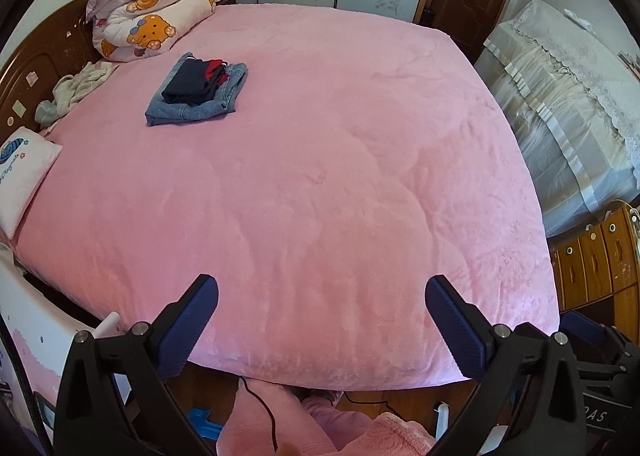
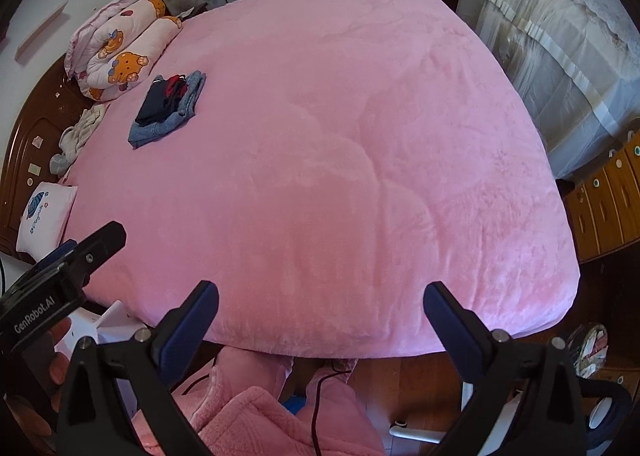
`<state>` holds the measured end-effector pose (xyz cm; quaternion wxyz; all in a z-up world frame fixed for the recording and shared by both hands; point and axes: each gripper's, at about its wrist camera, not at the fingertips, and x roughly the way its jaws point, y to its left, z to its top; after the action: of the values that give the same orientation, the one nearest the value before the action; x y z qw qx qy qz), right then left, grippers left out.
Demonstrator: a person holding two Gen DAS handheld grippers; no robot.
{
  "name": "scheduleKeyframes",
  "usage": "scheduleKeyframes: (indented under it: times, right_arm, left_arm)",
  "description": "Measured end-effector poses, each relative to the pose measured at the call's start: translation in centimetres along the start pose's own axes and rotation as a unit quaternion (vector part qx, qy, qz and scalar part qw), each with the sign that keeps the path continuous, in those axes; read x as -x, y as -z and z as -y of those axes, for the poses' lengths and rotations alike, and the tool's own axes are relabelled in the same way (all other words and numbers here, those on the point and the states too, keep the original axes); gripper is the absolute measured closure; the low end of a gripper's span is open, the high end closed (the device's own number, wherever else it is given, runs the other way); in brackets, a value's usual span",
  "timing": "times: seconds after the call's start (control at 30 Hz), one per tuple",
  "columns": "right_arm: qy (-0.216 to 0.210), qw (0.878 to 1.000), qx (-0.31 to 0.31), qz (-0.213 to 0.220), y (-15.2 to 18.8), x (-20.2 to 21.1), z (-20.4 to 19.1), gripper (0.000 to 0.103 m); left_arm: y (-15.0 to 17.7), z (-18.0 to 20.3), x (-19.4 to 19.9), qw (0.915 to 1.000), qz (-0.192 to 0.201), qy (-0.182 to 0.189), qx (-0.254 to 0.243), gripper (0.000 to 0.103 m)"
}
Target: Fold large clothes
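Across the bed (image 1: 320,184) a pink blanket (image 2: 340,176) lies spread flat, its near edge hanging just beyond both grippers. The left gripper (image 1: 322,292) hovers above that edge with its jaws spread wide and nothing between them; the right gripper (image 2: 320,298) does the same, wide apart and empty. Far up the blanket, near the headboard (image 1: 44,64), sits a stack of folded clothes (image 1: 198,90): jeans underneath, dark and red garments on top. Beside it lies a rolled quilt (image 1: 148,20) with cartoon bears, and a crumpled pale garment (image 1: 76,90) rests against the headboard. A small pillow (image 1: 22,176) lies at the blanket's left edge. Below the grippers, the person's pink fleece sleeves (image 2: 256,416) show.
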<state>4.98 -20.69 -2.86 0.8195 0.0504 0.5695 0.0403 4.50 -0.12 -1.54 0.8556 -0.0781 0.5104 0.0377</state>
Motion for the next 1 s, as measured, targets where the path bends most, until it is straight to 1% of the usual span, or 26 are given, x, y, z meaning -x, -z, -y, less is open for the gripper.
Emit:
scheduleKeyframes:
  times: [0.13,0.23,0.33,0.57,0.73,1.0]
  right_arm:
    - [0.003,1.0,-0.008,0.022,-0.5,0.7,0.2,0.0]
    - [0.003,0.999,-0.012,0.03,-0.8,1.0,0.3,0.0]
    - [0.003,0.999,-0.007,0.033,-0.9,0.9,0.1,0.0]
    - [0.004,0.999,0.013,0.035,-1.4,0.7,-0.3,0.0]
    - [0.002,0.999,0.01,0.035,-1.5,0.7,-0.3,0.0]
    - [0.0,1.0,0.005,0.03,-2.0,0.2,0.5,0.0]
  left_arm:
    - [0.0,0.4,0.3,1.0,0.0,-0.004,-0.007,0.0]
    - [-0.2,0.6,0.7,0.9999,0.008,-0.01,-0.009,0.0]
    - [-0.2,1.0,1.0,0.9997,0.018,-0.015,-0.013,0.0]
    - [-0.4,1.9,0.8,0.9995,0.018,-0.02,-0.018,0.0]
    - [-0.6,2.6,0.7,0.9994,0.016,-0.02,-0.025,0.0]
    - [-0.8,2.7,0.6,0.9993,0.016,-0.019,-0.026,0.0]
